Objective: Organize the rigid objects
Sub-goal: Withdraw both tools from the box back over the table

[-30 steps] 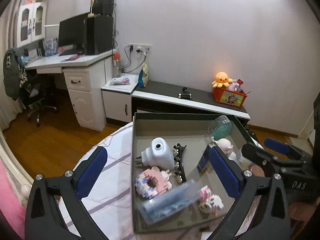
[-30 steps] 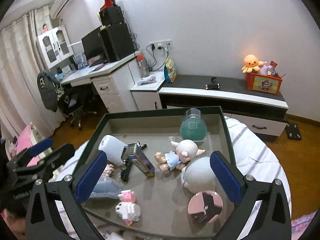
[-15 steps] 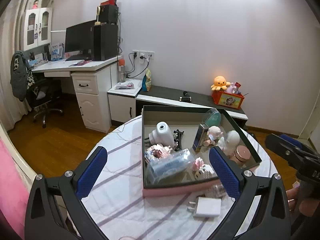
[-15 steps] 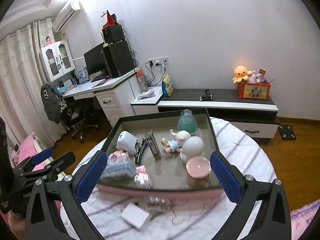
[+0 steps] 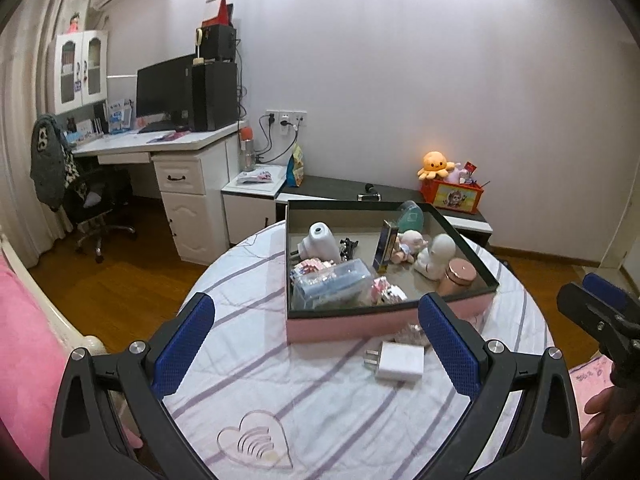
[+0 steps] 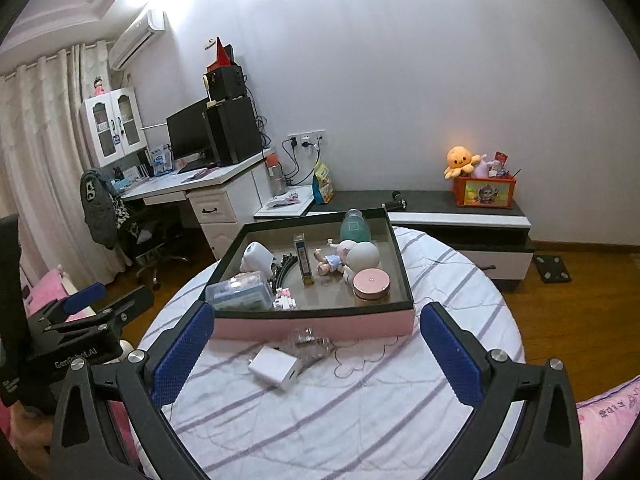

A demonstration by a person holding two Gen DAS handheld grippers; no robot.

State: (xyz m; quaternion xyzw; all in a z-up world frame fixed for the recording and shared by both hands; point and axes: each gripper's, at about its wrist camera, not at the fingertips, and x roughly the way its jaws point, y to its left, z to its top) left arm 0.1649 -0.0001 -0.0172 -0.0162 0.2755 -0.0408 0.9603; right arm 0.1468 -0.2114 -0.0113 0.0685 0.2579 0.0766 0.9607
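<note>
A pink box (image 5: 360,326) (image 6: 260,328) with a dark rim stands on the round striped table (image 5: 248,360). Inside it lie a clear case (image 5: 332,284), a white camera-shaped toy (image 5: 318,240), a doll (image 6: 334,256), a blue carton (image 6: 303,258), a rose-gold tin (image 6: 372,282) and a teal bottle (image 6: 354,226). In front of the box, on the cloth, sit a white charger plug (image 5: 400,360) (image 6: 276,366) and a crumpled clear item (image 6: 308,342). My left gripper (image 5: 316,320) and right gripper (image 6: 318,320) hover open and empty, well short of the box.
A clear heart-shaped plate (image 5: 256,444) lies near the table's front edge. Beyond the table are a white desk (image 5: 160,148) with a monitor, an office chair (image 5: 96,208) and a low cabinet (image 6: 460,216) carrying an orange toy box. Pink bedding (image 5: 24,340) flanks the table.
Both grippers have drawn back and up from over the box. The table's front, the charger plug and the clear item have come into view. Both stay open.
</note>
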